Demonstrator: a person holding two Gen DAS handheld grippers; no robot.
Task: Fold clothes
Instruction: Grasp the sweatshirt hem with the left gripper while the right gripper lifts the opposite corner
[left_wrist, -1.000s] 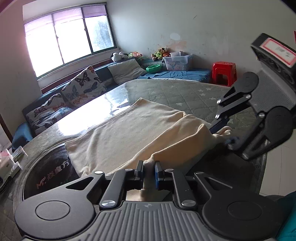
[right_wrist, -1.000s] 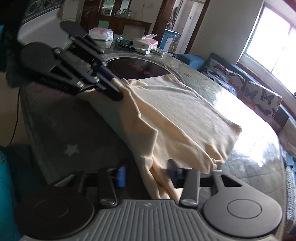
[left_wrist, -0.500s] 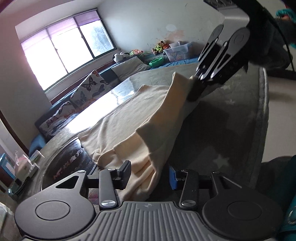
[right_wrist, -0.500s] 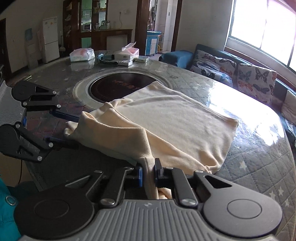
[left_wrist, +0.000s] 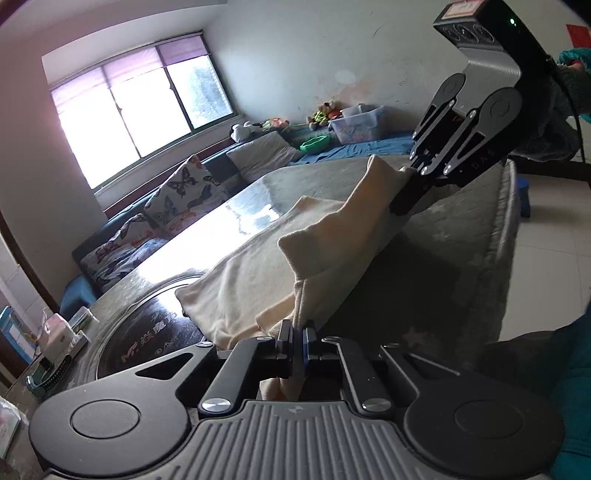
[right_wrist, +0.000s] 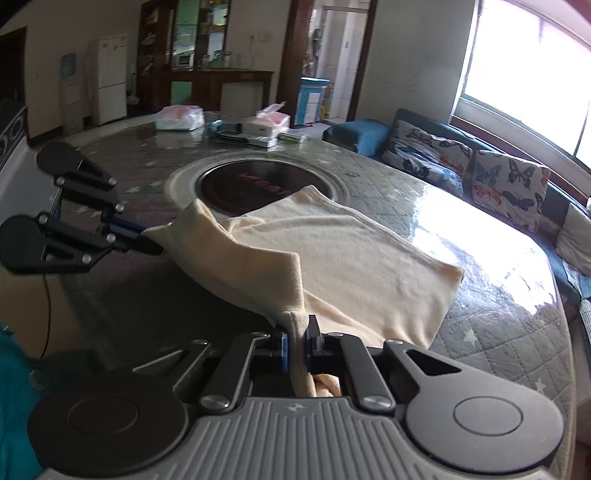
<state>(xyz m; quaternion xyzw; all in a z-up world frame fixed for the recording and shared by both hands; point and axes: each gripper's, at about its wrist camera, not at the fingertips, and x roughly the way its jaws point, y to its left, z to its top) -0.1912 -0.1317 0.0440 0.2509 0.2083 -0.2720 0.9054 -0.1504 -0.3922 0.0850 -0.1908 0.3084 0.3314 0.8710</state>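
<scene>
The cream, soft-knit garment (right_wrist: 354, 258) lies mostly flat on the round, grey quilted table (right_wrist: 498, 332), its far part beside the dark circular inset (right_wrist: 258, 181) at the table's middle, while its near edge is lifted clear of the surface and stretched between the two tools. The left gripper (left_wrist: 298, 338) has its fingers pressed together on one lifted corner, and the right gripper (right_wrist: 295, 341) is likewise clamped on the other, with cloth bunched behind its pads. Each bite looks thin, so I judge that a sharp pull or the hands drifting apart could slip a corner free; uneven height could skew the fold, and the slack middle could drag and wrinkle the layer beneath. The left wrist view alone shows the right tool from outside, gripping high above the table edge, plus the window and butterfly-print cushions (left_wrist: 184, 192); the right wrist view alone shows the garment's far straight hem and the tissue packs and boxes (right_wrist: 258, 125) beyond the inset.
</scene>
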